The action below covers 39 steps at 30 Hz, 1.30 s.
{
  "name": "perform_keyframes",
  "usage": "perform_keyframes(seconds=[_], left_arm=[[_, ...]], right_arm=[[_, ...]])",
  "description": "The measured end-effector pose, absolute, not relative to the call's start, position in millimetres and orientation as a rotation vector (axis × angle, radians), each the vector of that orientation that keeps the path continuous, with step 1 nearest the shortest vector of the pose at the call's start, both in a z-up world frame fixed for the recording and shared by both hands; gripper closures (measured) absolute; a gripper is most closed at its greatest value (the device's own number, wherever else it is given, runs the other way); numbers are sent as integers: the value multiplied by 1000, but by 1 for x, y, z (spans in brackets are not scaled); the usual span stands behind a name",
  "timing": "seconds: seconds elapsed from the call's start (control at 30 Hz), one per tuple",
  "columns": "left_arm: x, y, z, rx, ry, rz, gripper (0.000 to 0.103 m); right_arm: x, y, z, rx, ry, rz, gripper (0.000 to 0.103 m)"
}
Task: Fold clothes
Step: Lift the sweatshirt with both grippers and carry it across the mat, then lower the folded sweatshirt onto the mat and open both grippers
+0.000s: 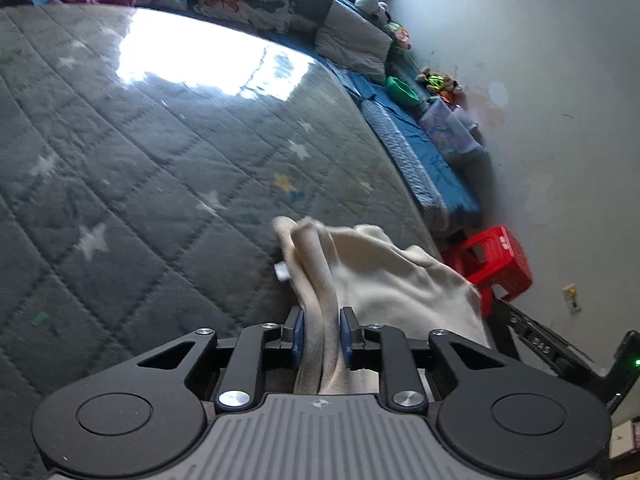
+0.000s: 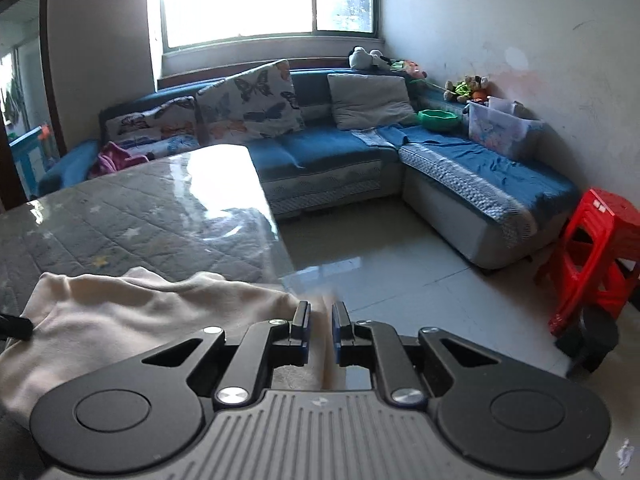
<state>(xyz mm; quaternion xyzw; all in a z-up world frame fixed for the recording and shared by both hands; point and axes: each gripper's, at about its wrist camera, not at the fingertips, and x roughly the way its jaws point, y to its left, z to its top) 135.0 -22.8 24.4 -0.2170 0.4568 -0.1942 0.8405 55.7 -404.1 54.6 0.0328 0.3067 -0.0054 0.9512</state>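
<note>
Holding a cream garment (image 1: 384,276) at the table's (image 1: 160,152) near right corner, bunched and partly lifted off the quilted cover. Left gripper (image 1: 322,330): fingers clenched on a thick gathered roll of the cloth. Right gripper (image 2: 321,330): fingers close together with a thin edge of the same cloth between them; I read it as pinched, though motion blur softens it. No flat fold visible anywhere. I judge the garment is mid-handling, either being spread out or carried into a fold; these views do not settle which.
</note>
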Motion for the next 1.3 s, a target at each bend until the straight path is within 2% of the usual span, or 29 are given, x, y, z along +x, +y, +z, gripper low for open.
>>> perform_keyframes(seconds=[0.03, 0.07, 0.7, 0.77, 1.07, 1.3], left_arm=[[135, -21, 25, -447, 959, -396, 70], [135, -20, 26, -437, 952, -383, 70], [164, -70, 37, -359, 919, -469, 70], [168, -74, 35, -354, 920, -473, 70], [186, -82, 21, -346, 955, -442, 70], [175, -81, 24, -341, 945, -449, 69]], right_arm=[[56, -404, 53, 66, 627, -13, 92], [57, -405, 52, 66, 631, -15, 92], [99, -369, 28, 55, 695, 79, 90], [104, -367, 25, 56, 702, 82, 86], [104, -369, 25, 56, 706, 86, 84], [77, -361, 35, 30, 690, 132, 80]])
